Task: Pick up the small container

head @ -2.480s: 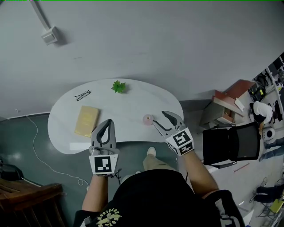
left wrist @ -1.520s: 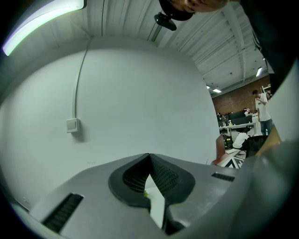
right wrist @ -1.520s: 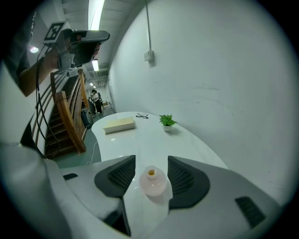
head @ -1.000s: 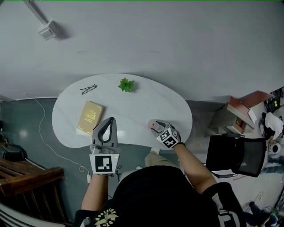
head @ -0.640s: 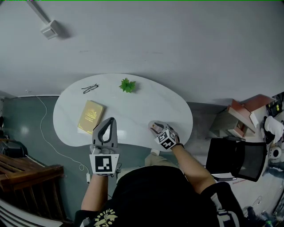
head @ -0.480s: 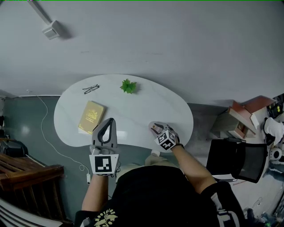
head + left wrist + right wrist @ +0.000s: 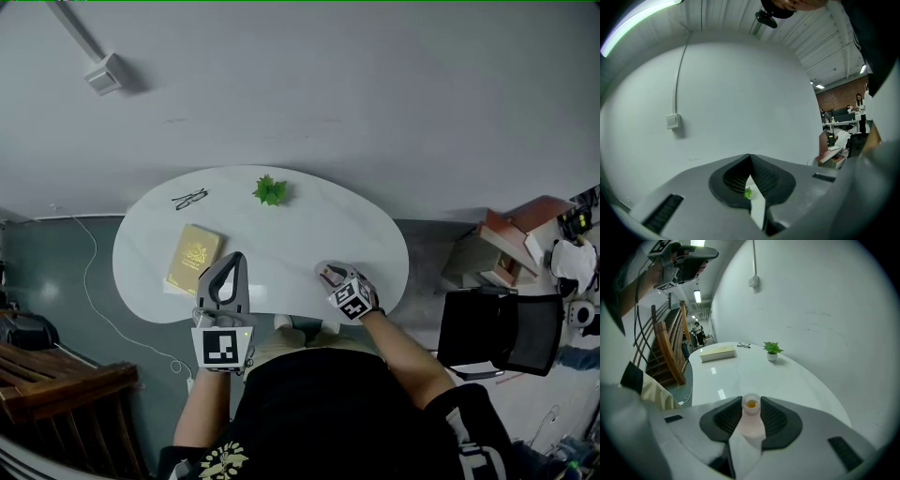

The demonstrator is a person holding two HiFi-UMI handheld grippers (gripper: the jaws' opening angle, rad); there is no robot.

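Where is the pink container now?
In the right gripper view the container sits between the right tongs, which have just been closing on it, at the near right edge of the table.

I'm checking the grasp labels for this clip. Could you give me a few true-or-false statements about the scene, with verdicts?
1. The right gripper has the small pink container between its fingers. True; the fingers have just been closing on it.
2. The left gripper grips the book. False: its fingers are shut on nothing, beside the book.
3. The glasses lie on the book. False: they lie on the table, apart from it.
4. A small potted plant stands near the table's far edge. True.
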